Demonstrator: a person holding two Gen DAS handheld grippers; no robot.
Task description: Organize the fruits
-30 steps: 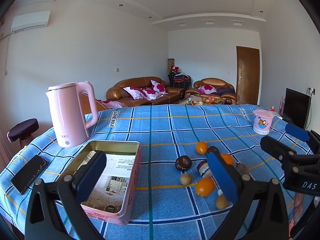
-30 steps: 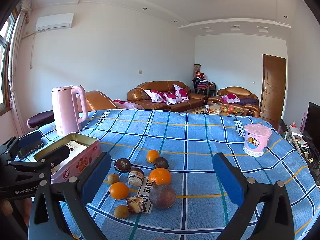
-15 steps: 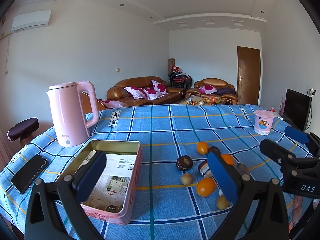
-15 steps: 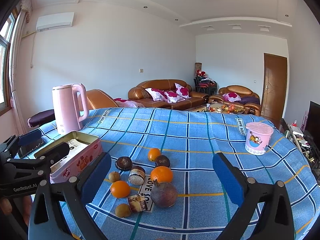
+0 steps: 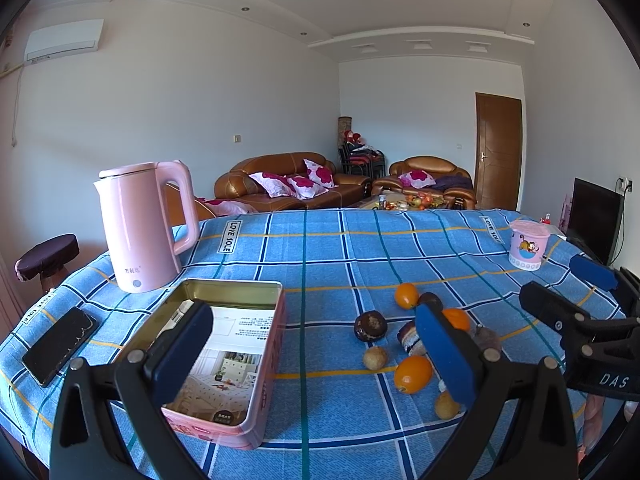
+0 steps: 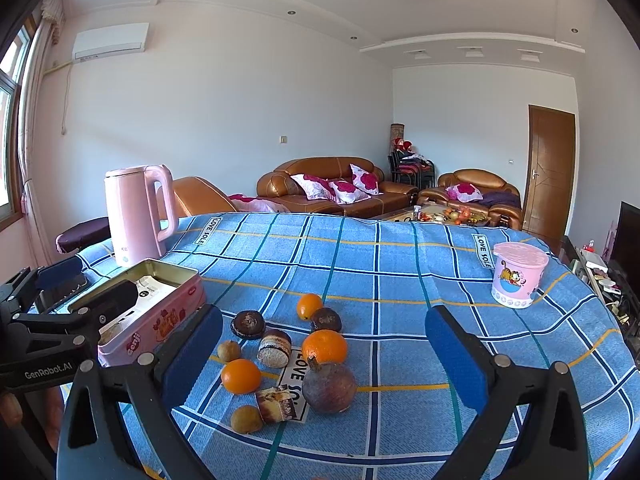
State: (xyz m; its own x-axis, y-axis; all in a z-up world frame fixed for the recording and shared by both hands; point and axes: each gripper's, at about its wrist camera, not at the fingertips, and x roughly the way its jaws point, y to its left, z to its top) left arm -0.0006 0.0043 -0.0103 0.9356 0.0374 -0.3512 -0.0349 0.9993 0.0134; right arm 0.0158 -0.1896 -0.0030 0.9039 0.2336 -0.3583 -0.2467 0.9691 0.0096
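Tablecloth (image 6: 400,280) in blue plaid, brown sofa (image 6: 336,184) behind.

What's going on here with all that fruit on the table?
A person holds a hand-held gripper in each hand above a table covered in a blue checked cloth. Both the left hand-held gripper and the right hand-held gripper are open and hold nothing. Oranges, small brown fruits and a dark purple fruit lie loose among some cake pieces. An open pink tin sits to their left. No fruit is in it yet.
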